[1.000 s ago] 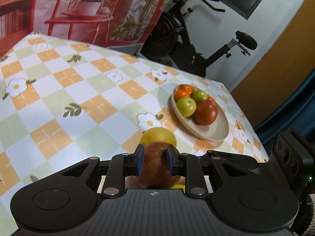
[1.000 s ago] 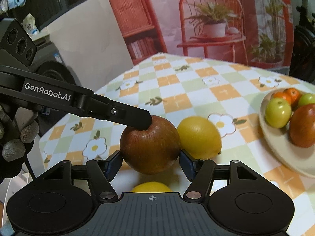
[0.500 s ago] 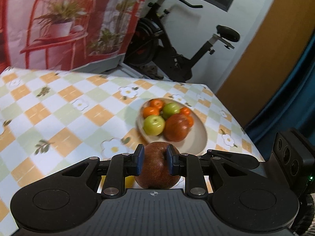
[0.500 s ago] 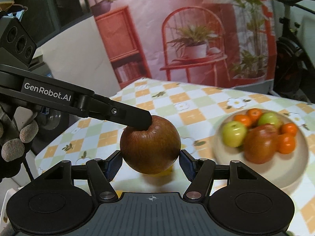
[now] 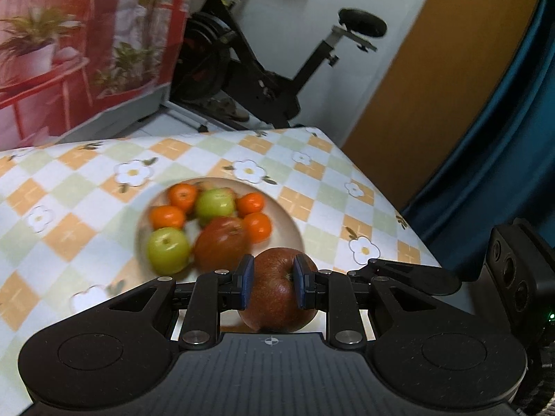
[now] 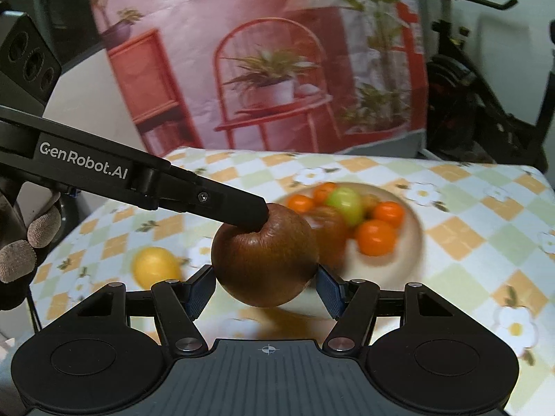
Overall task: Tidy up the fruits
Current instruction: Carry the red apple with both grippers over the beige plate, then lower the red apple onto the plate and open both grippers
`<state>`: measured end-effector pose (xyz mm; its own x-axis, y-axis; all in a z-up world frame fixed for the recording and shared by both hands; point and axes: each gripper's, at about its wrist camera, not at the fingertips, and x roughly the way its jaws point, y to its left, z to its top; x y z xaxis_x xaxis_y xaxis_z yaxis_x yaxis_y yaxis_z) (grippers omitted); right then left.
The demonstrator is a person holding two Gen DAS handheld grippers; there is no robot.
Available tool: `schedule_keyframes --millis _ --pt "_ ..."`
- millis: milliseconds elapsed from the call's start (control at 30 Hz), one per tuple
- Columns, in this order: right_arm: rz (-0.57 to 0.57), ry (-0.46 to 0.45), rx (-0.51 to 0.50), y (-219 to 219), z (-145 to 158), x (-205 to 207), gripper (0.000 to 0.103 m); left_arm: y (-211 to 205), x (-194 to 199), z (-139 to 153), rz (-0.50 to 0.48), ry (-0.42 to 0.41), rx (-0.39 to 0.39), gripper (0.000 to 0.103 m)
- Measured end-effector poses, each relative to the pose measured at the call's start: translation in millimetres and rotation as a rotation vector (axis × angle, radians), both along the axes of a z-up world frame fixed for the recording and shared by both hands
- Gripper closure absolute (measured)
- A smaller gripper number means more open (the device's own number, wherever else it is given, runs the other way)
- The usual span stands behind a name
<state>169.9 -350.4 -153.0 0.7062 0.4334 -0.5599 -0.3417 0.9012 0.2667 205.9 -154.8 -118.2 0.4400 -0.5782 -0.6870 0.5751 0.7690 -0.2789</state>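
A red apple [image 5: 277, 294] hangs above the checked tablecloth, held by both grippers at once. My left gripper [image 5: 273, 286] is shut on its top around the stem dimple. In the right wrist view its black fingers [image 6: 242, 208] reach in from the left onto the apple [image 6: 265, 260]. My right gripper [image 6: 265, 291] is shut on the apple's wide sides. Just beyond the apple lies a beige plate [image 5: 291, 222] with several mandarins, two green apples and another red apple [image 5: 222, 246]. The same plate [image 6: 412, 228] sits up and to the right of the apple in the right wrist view.
A yellow lemon [image 6: 156, 267] lies on the cloth to the left of the held apple. The table's far edge and right corner [image 5: 322, 131] are close behind the plate. An exercise bike [image 5: 263, 79] stands past it. A gloved hand [image 6: 20, 242] holds the left gripper.
Both grippers have carried the apple away from the lemons toward the plate, which now lies just past it. One lemon is left behind at the left. Neither grip has changed.
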Motion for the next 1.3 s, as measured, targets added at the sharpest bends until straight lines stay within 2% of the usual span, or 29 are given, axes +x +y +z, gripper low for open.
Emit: schedule_keyframes --millis 200,400,600,800,1300 --pt "-0.03 0.032 -0.021 -27.8 -15.5 17.5 0.043 -28.1 20.1 -13.0 0.0 0.055 0.017 0.077" --pt "-0.025 0.056 -0.042 -40.1 -22.2 38.7 0.043 -48.1 35.9 -17.3 -0.006 0.056 0.048 0.077" --pt "0.009 0.078 -0.105 -36.5 -27.2 52.4 0.043 -51.1 46.1 -23.9 0.0 0.07 0.076 0.077" --pt "0.026 0.087 -0.133 -33.9 -30.4 61.7 0.043 -50.6 54.5 -26.6 0.006 0.084 0.072 0.077" --pt "0.035 0.09 -0.212 -26.6 -30.2 69.2 0.043 -45.3 52.5 -22.2 0.046 0.052 0.088 0.077"
